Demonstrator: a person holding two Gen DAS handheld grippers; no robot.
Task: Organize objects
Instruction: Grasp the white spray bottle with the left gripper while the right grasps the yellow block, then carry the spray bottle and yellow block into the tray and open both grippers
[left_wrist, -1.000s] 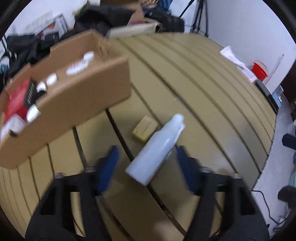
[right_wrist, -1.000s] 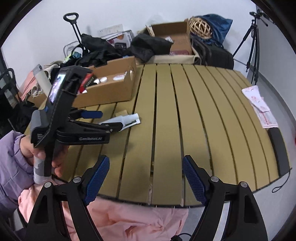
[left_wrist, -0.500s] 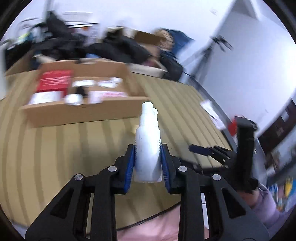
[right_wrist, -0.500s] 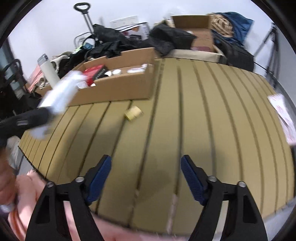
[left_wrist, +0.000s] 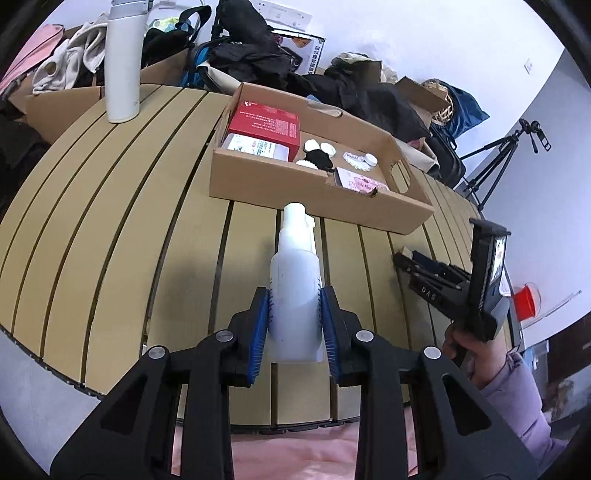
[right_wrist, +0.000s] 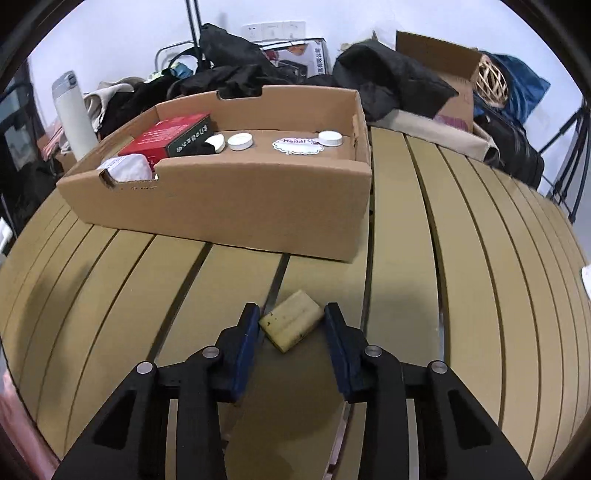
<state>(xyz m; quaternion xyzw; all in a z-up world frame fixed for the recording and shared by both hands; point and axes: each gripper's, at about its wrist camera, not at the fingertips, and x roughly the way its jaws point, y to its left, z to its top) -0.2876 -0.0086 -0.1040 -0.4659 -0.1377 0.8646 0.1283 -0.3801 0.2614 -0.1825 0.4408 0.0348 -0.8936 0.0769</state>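
Spray bottle (left_wrist: 294, 291) pinched at lower body between left tongs (left_wrist: 295, 325), carried above tabletop (left_wrist: 110, 236), short of cardboard box (left_wrist: 317, 192). Long axis along fingers, nozzle end aimed away toward box near wall. Yellow sponge (right_wrist: 291, 319) flat on tabletop, skewed, between fingers of right tongs (right_wrist: 291, 325); spread, gap visible right side, left contact unclear, not yet squeezing. Box already holding red carton (left_wrist: 264, 123), white caps (right_wrist: 240, 141), sticker (right_wrist: 297, 145). Judged late stage: bottle and sponge left to go in.
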